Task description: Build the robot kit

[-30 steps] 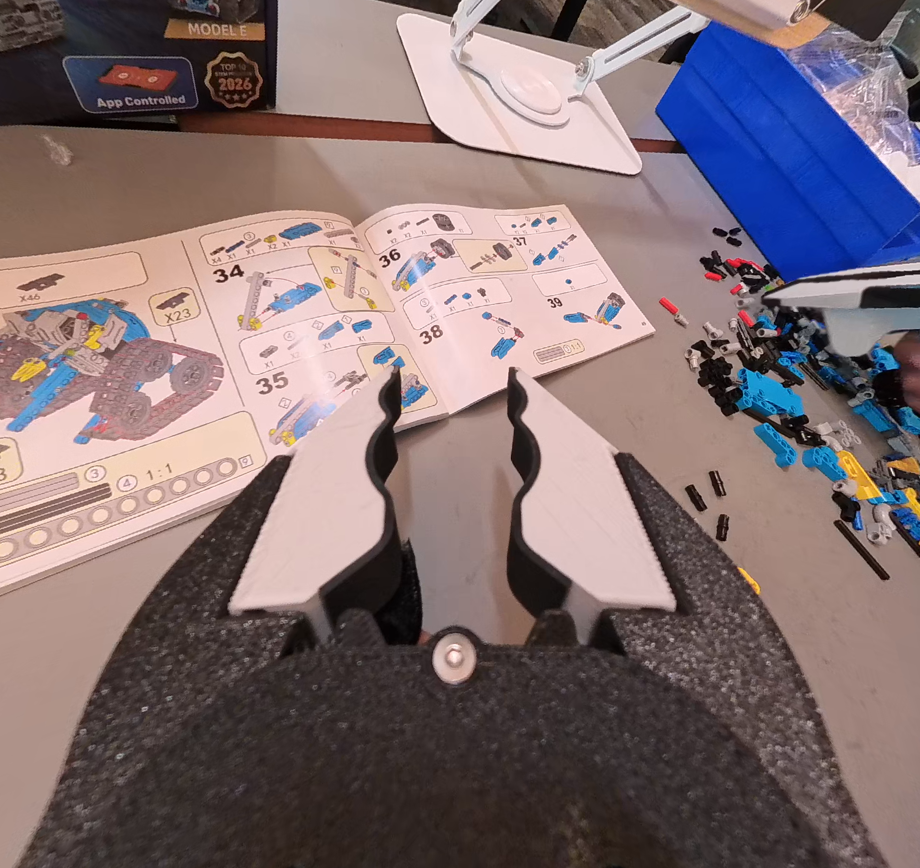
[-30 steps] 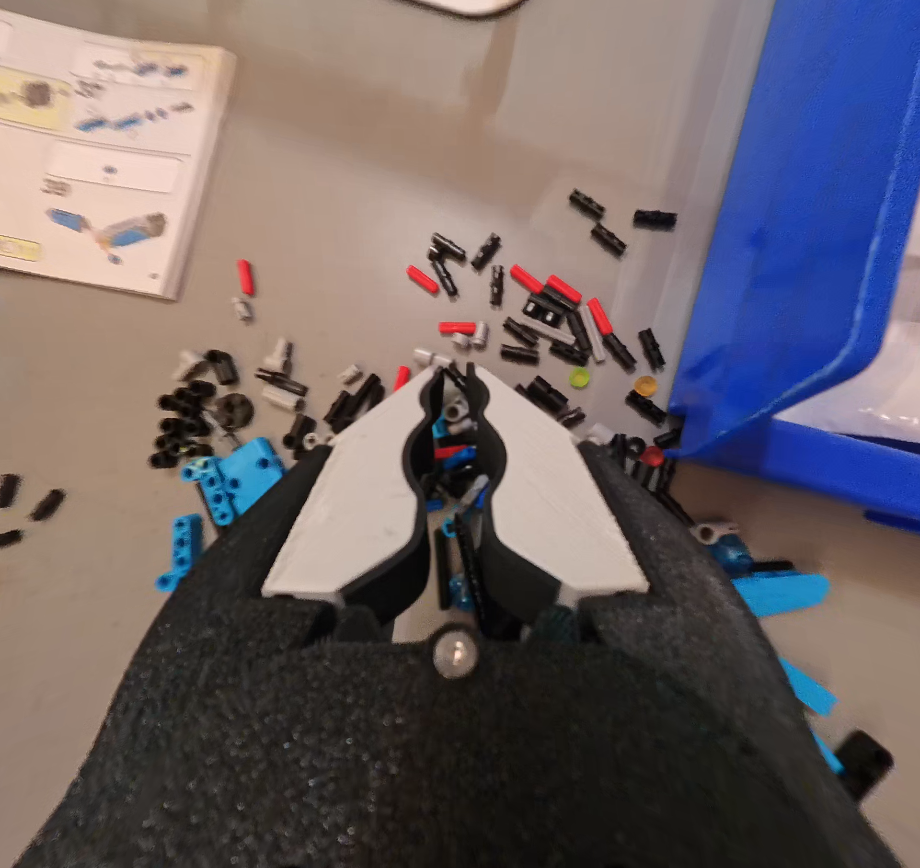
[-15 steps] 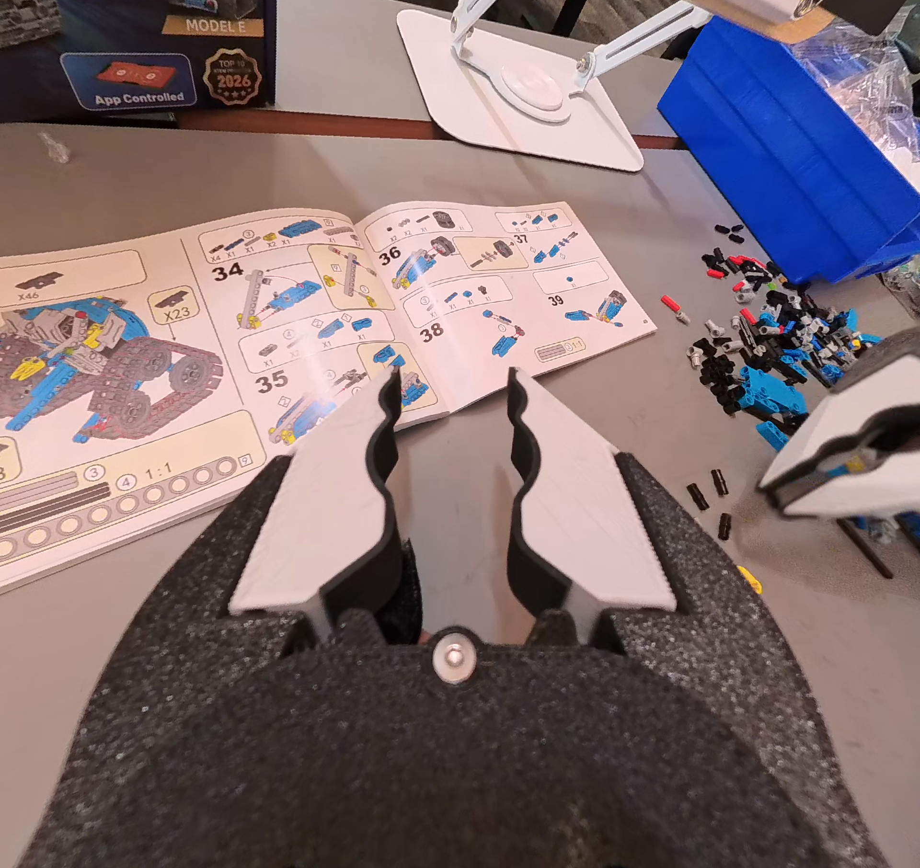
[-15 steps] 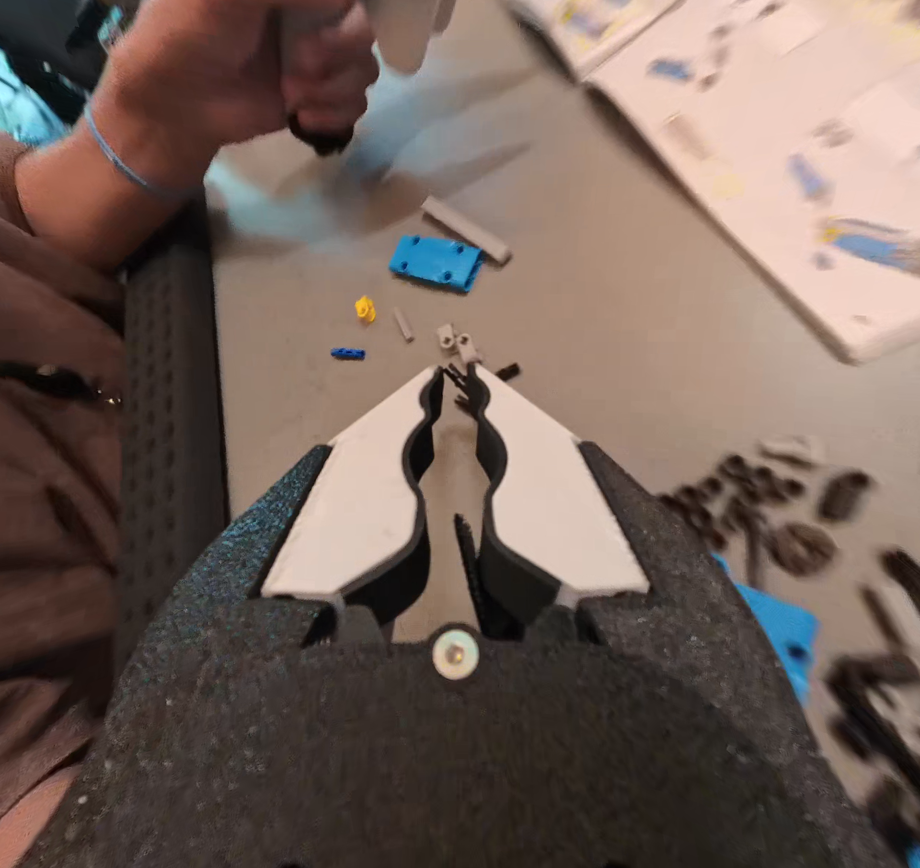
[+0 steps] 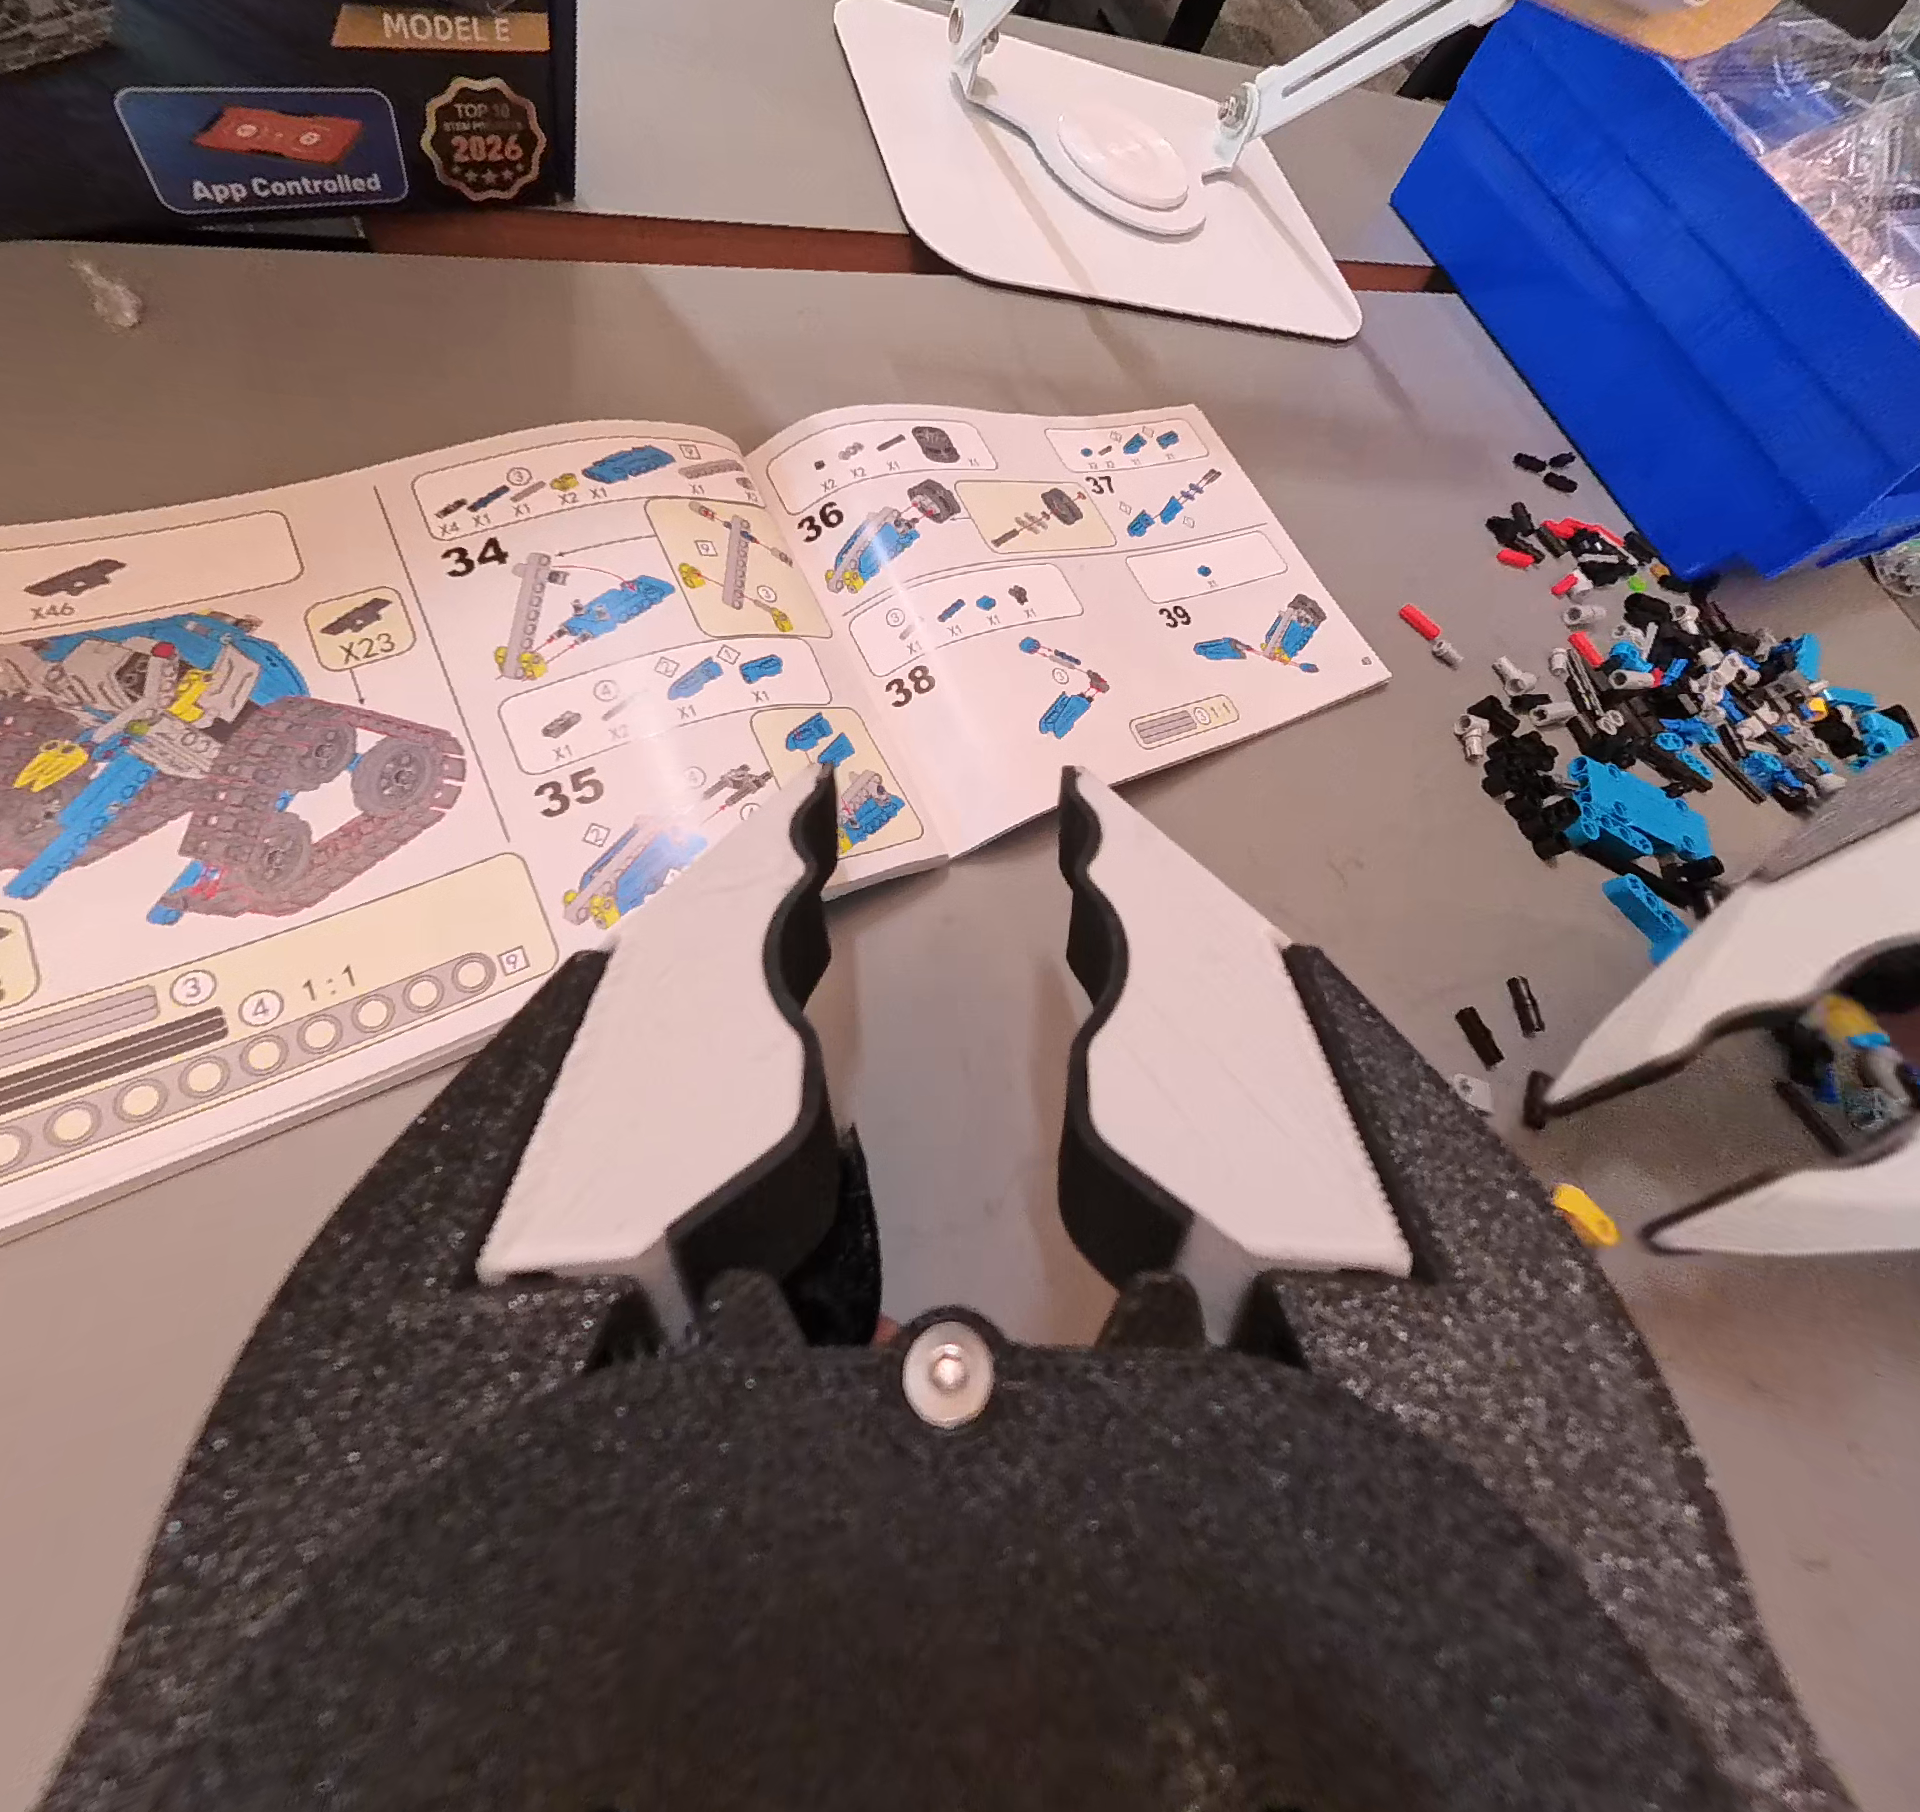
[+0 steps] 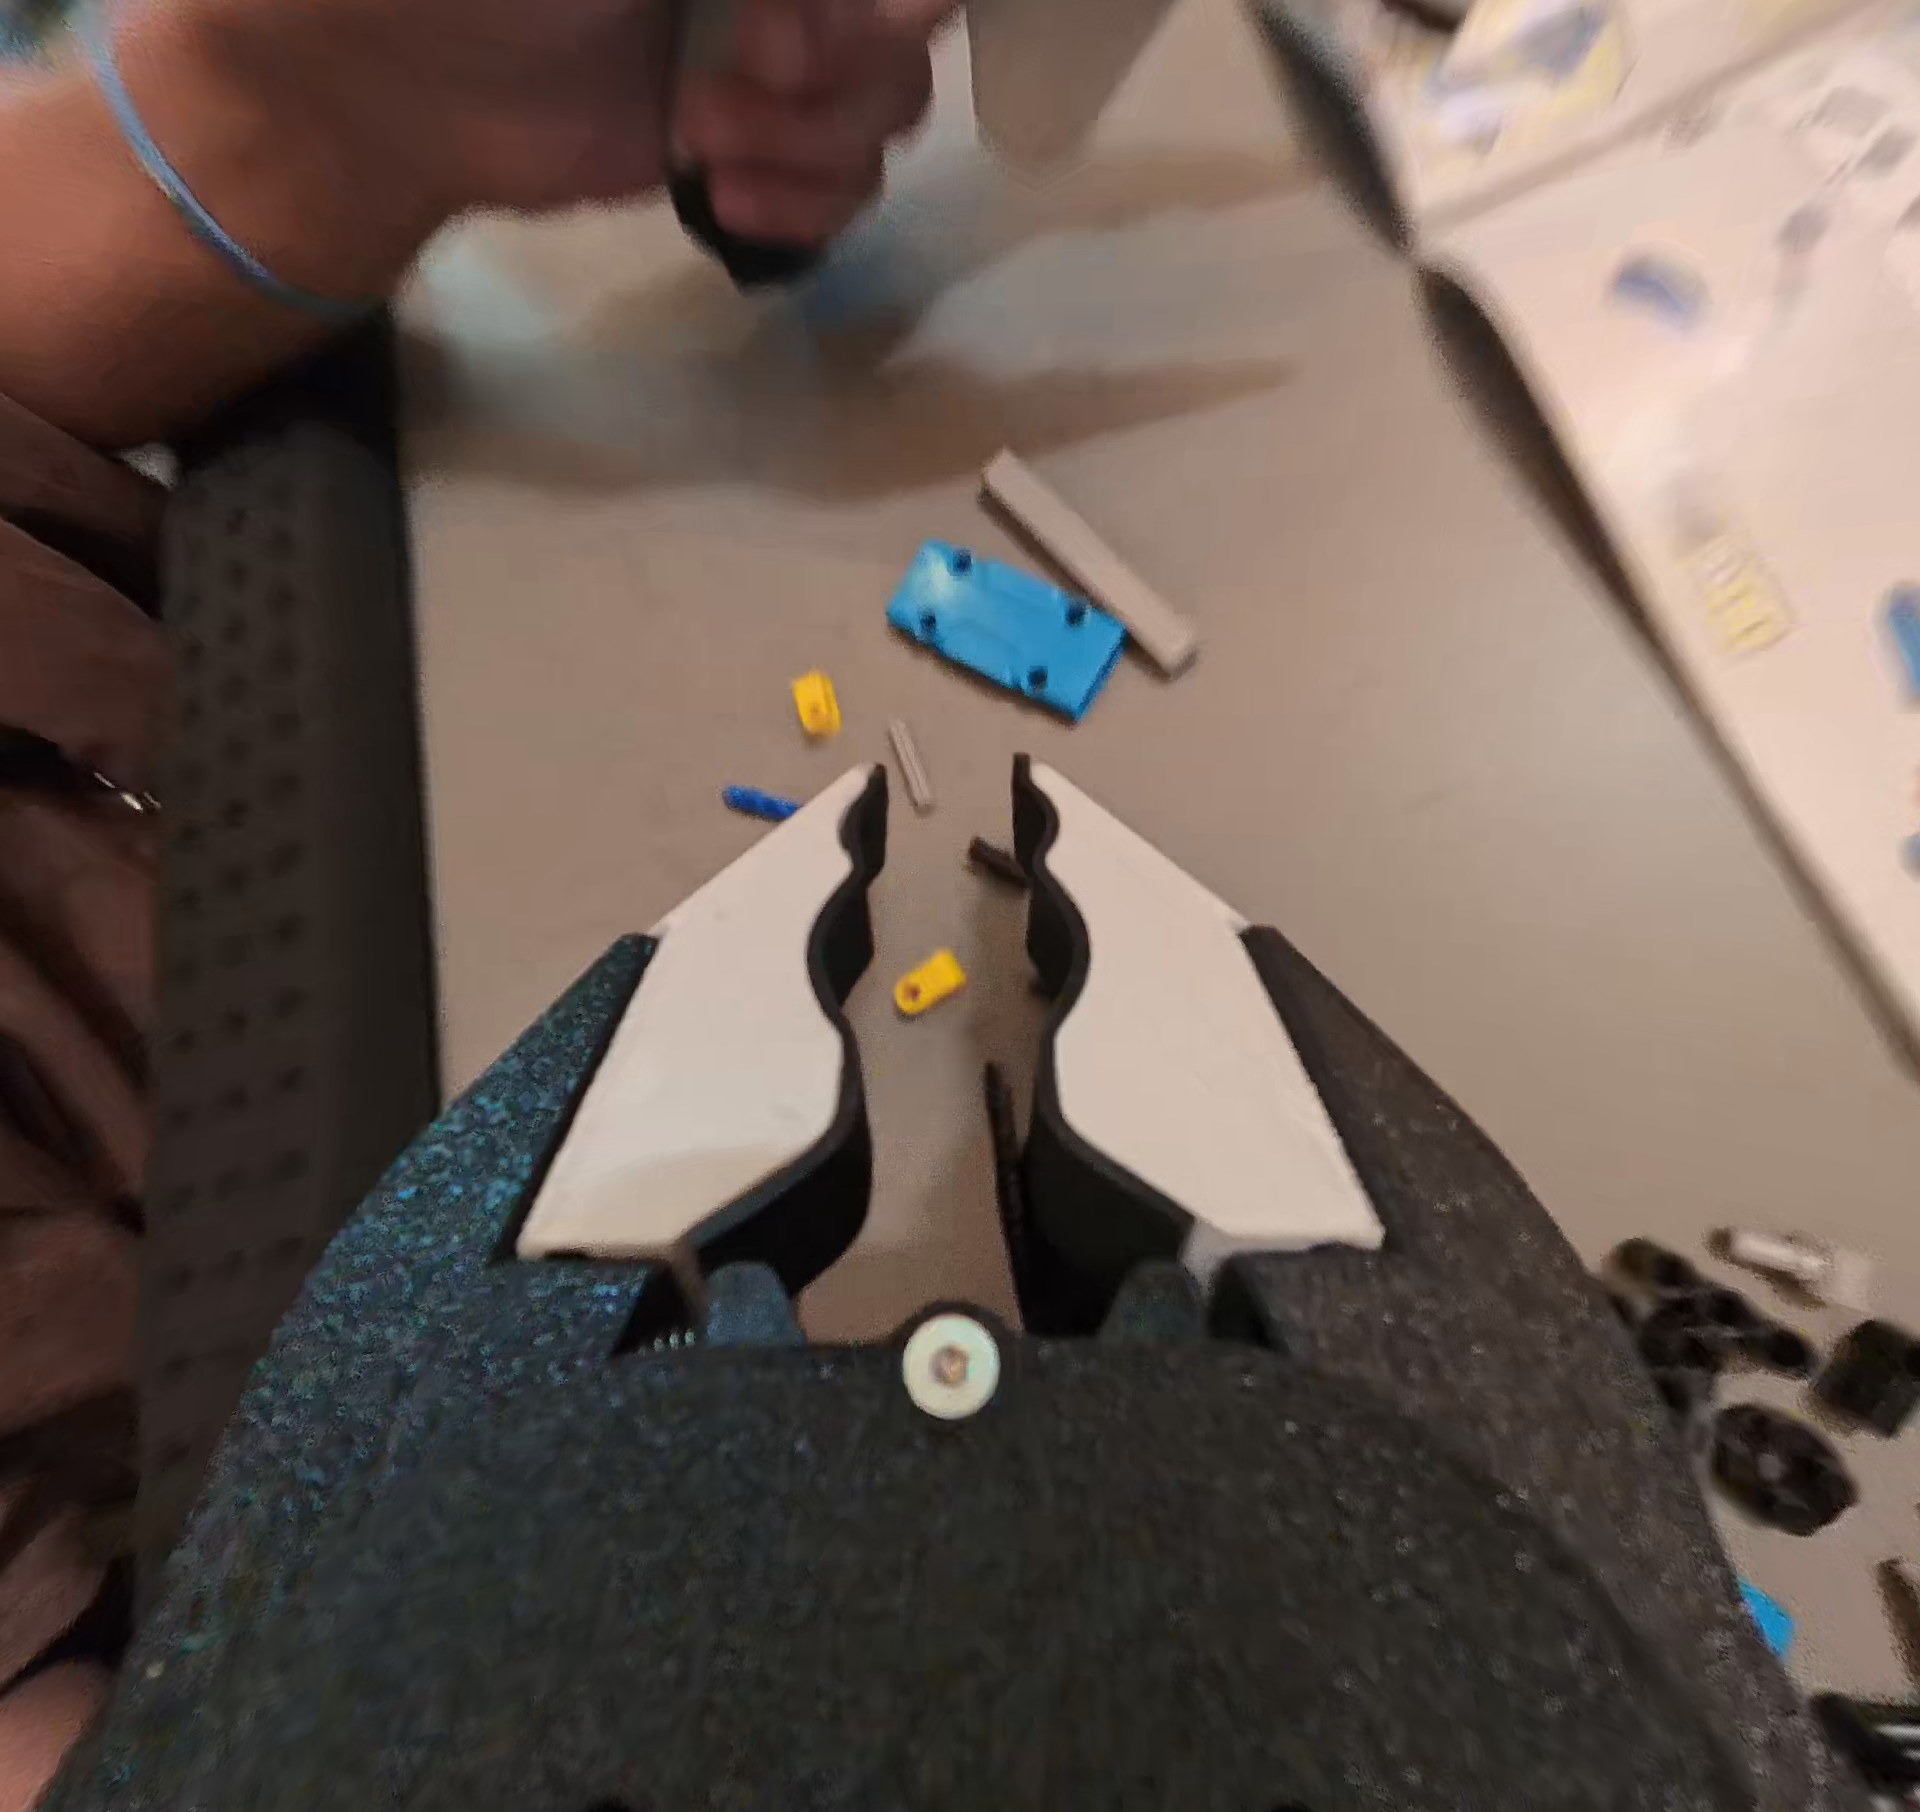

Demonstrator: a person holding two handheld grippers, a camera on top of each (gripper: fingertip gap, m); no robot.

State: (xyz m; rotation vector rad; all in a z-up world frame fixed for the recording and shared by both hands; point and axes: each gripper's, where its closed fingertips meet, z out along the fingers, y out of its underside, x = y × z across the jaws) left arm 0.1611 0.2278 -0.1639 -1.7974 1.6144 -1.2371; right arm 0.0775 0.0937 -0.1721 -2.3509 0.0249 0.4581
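Grippers empty: left gripper gapes above booklet; right gripper parted over yellow piece.

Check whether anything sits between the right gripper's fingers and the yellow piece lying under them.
Nothing visible blocks it. The right gripper is open, and the yellow piece lies on the bare table in the gap between its fingers. A small black pin lies beside the right finger, ahead of the yellow piece, not over it.
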